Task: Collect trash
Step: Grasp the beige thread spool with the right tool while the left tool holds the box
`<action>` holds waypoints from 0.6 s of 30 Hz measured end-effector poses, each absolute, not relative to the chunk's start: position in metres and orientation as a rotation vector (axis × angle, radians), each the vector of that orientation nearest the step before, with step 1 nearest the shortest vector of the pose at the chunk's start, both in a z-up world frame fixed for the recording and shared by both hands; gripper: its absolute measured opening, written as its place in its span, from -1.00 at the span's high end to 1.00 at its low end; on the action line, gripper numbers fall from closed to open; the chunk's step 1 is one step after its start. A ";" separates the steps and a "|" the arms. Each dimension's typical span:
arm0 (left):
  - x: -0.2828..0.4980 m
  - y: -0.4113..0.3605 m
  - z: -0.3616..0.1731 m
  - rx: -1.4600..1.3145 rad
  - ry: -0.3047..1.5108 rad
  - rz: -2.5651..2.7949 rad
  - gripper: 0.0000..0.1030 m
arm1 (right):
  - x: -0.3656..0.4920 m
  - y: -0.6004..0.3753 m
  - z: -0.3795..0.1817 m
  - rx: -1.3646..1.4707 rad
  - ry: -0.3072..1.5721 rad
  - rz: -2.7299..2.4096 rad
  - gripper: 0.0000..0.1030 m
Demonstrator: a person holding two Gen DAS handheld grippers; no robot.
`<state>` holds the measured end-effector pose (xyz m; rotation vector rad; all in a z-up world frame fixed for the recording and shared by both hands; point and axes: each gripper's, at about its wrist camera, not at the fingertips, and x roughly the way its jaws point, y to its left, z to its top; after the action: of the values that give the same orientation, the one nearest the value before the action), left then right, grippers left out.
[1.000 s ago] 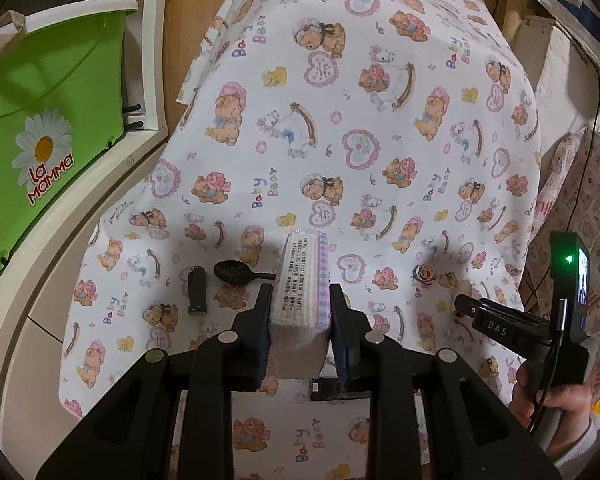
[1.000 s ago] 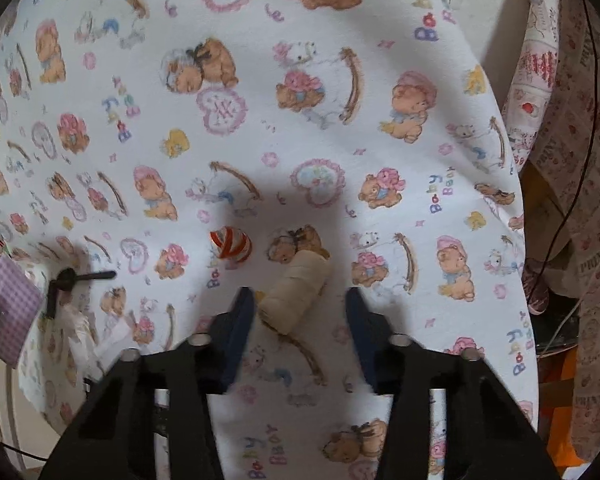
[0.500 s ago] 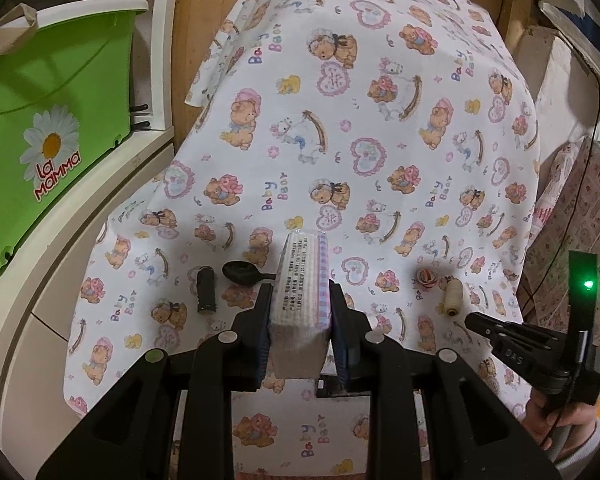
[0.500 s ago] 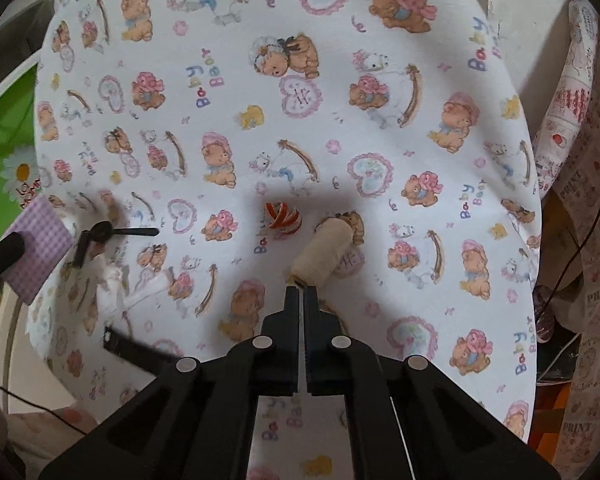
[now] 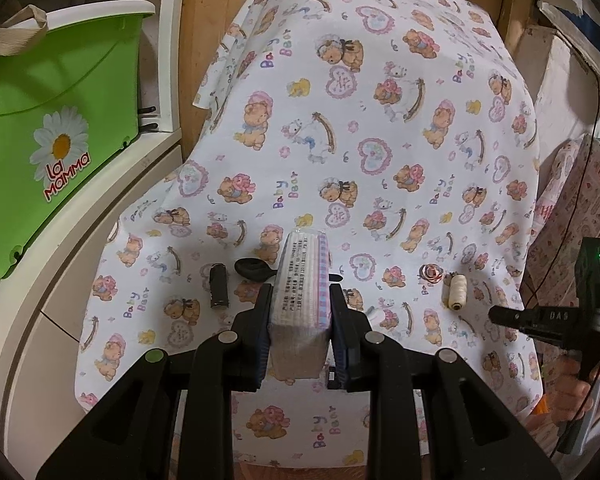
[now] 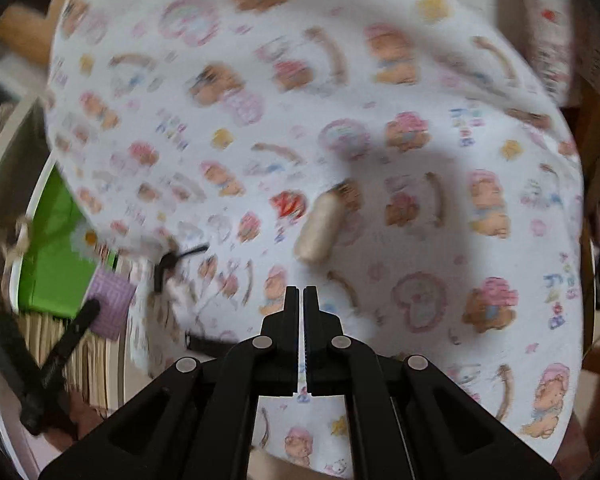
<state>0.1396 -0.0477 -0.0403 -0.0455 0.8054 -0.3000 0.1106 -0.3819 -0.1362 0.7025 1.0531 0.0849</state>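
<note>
- Left wrist view: the tissue pack (image 5: 300,280), a soft rectangular block in printed plastic wrap, sits pinched between my left tool's (image 5: 299,312) pads, above the bear-print cloth on the table (image 5: 380,120).
- A cream thread spool (image 5: 454,290) lies near the crumpled red-striped wrapper (image 5: 431,272).
- My right tool (image 6: 301,300) is closed, holding nothing.
- A green plastic bin (image 5: 40,120) stands left.

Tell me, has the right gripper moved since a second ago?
Yes. The right gripper has closed empty and pulled back from the cream spool, which lies ahead of its fingers on the cloth beside the red-striped ball.
</note>
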 end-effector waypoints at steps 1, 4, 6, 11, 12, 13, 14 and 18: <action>0.140 -0.047 -0.041 -0.046 0.806 -0.299 0.51 | 0.110 -0.385 -0.136 0.710 1.051 0.065 0.93; 0.141 -0.047 -0.043 -0.053 0.816 -0.302 0.51 | 0.116 -0.387 -0.142 0.743 1.055 0.037 0.42; 0.142 -0.048 -0.045 -0.055 0.823 -0.303 0.51 | 0.122 -0.384 -0.142 0.738 1.047 0.012 0.29; 0.142 -0.052 -0.046 -0.026 0.805 -0.267 0.51 | 0.138 -0.363 -0.136 0.608 1.030 -0.077 0.29; 0.142 -0.052 -0.046 -0.020 0.801 -0.260 0.51 | 0.140 -0.360 -0.136 0.583 1.032 -0.100 0.28; 0.142 -0.053 -0.046 -0.020 0.801 -0.260 0.51 | 0.142 -0.358 -0.137 0.559 1.039 -0.124 0.28; 0.142 -0.053 -0.046 -0.024 0.802 -0.264 0.51 | 0.146 -0.353 -0.138 0.525 1.045 -0.157 0.28; 0.141 -0.056 -0.046 -0.008 0.795 -0.267 0.51 | 0.155 -0.337 -0.141 0.416 1.044 -0.226 -0.09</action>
<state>0.1414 -0.0555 -0.0459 -0.0085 0.7955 -0.2672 0.1553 -0.3374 -0.1413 0.4165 1.0443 -0.2264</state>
